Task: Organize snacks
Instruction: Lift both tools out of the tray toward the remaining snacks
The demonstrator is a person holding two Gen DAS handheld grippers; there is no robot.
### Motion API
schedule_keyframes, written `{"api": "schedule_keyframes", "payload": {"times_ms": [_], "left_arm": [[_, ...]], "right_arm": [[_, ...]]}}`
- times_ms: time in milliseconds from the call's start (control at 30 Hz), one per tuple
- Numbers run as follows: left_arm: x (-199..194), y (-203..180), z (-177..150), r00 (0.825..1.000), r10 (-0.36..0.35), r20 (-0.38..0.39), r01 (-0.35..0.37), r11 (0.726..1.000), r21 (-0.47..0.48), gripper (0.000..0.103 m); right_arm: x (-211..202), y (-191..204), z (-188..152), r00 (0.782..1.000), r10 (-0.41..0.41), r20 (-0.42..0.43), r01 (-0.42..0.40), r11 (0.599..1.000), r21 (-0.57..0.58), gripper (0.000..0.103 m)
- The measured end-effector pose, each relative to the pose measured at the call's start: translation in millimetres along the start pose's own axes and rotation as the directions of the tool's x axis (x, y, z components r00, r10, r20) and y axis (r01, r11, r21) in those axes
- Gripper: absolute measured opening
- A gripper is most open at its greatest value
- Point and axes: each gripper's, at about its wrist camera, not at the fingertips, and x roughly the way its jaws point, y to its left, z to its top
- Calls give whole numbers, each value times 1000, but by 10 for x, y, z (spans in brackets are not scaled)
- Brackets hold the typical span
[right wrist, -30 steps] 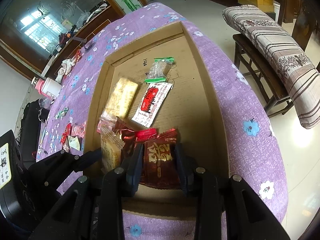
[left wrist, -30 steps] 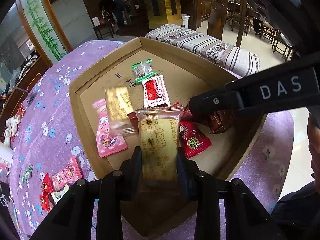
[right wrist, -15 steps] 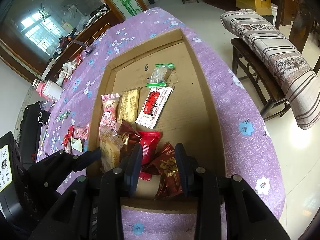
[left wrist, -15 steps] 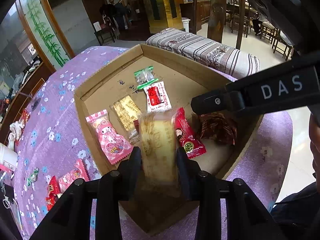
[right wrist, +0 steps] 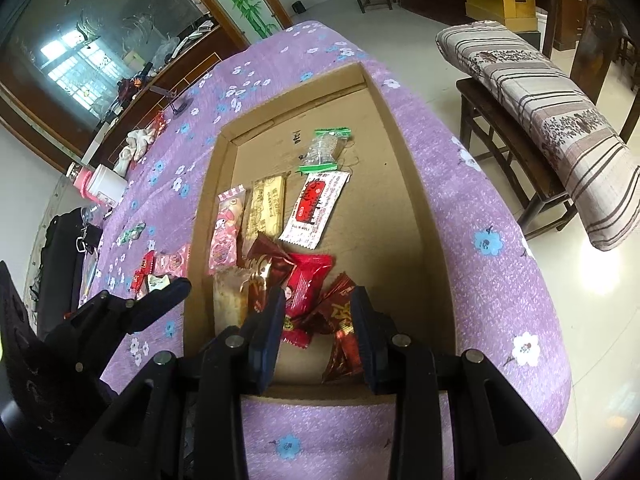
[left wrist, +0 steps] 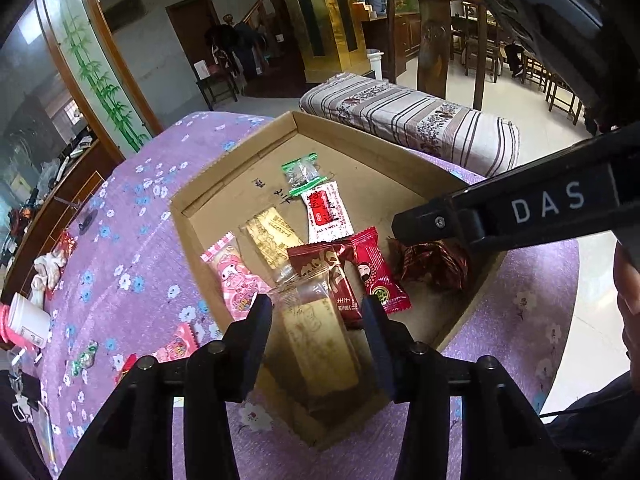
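Observation:
A shallow cardboard tray on the purple flowered table holds several wrapped snacks. My left gripper is open above the tray's near corner; a yellow biscuit pack lies loose in the tray between its fingers. My right gripper is open over the tray's near edge, with a dark red crinkled snack lying loose below it. That red snack also shows under the right gripper in the left wrist view. A pink pack, a second yellow pack and a white-red pack lie further in.
More snacks lie on the tablecloth left of the tray, beside a white bottle with a pink cap. A striped cushion on a wooden bench stands past the table's right edge.
Both grippers have opened and lifted back. The yellow biscuit pack has dropped from the left gripper into the tray, and the dark red snack from the right gripper.

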Motion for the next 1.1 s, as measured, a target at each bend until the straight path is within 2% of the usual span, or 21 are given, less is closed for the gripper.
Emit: {"api": "schedule_keyframes", "payload": {"times_ms": [233,367,700,1100], "left_arm": [[-131,48,-54,1000,17,21,-17,1000,-5,50],[-207,88,-109,999,29,31,-29,1000,-9,55],[-375,303,-341,998,61,34,-59,997,-46,56],[-526,722,-765,995,98,7,-96,983,-154,58]], "right_arm": [[-50,73,-55,1000,-3,9,3,1000,-2,35],[-78,147,-93,1000,-1,15,1,1000,-8,35],[-57,486,-192,1000,10,6,-9,999,-47,35],[85,992,-338,999,15,-35,-19,993,-120,38]]}}
